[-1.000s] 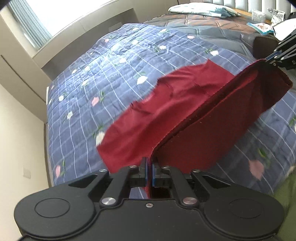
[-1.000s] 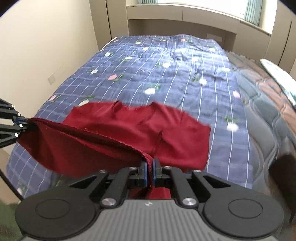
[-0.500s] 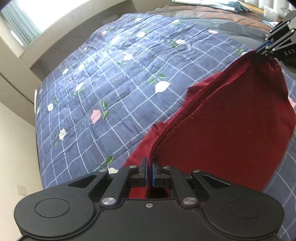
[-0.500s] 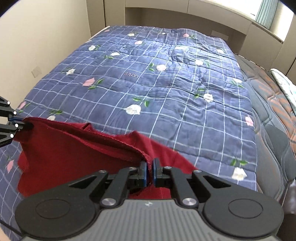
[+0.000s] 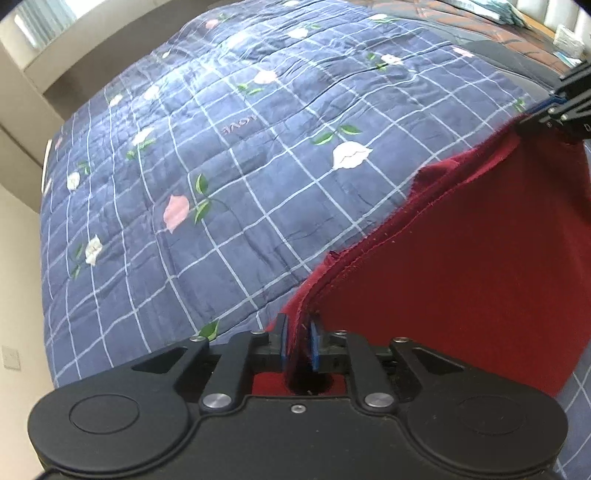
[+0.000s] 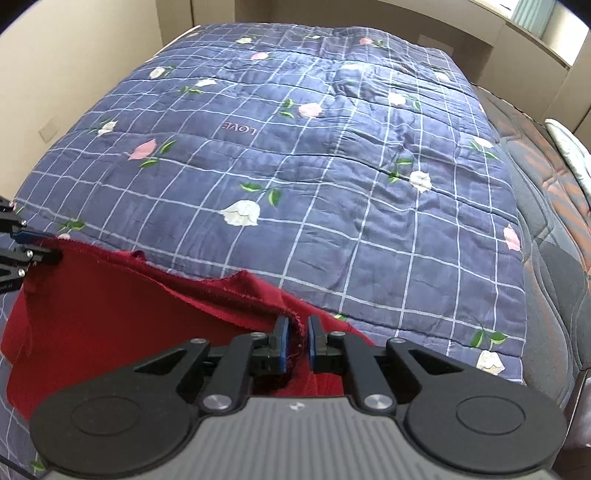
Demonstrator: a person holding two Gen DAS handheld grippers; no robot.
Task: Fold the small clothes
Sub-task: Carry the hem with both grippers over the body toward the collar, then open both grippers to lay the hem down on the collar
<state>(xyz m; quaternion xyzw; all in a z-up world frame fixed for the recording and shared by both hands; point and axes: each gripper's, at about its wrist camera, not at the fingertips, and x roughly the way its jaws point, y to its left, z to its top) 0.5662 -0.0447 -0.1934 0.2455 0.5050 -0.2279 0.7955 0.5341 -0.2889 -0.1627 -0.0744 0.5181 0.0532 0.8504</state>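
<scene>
A dark red garment point(image 5: 461, 266) lies folded over itself at the near edge of the bed, its top hem stretched between my two grippers. My left gripper point(image 5: 297, 343) has its jaws slightly apart with the hem's left corner still between the blue pads. My right gripper point(image 6: 295, 341) has its jaws slightly apart too, with the right corner between them. The garment also shows in the right wrist view point(image 6: 110, 314). The right gripper appears at the right edge of the left view point(image 5: 554, 110), the left one at the left edge of the right view point(image 6: 22, 243).
The blue checked quilt with flower print point(image 6: 314, 166) covers the bed. A brown quilted mattress side point(image 6: 554, 221) runs along the right. Beige walls and a window ledge point(image 5: 55, 55) stand beyond the bed. A pillow point(image 5: 491, 7) lies at the headboard end.
Both grippers have brought the red hem forward and down towards the near edge, folding the garment over itself. Both pairs of jaws have opened a little from fully shut.
</scene>
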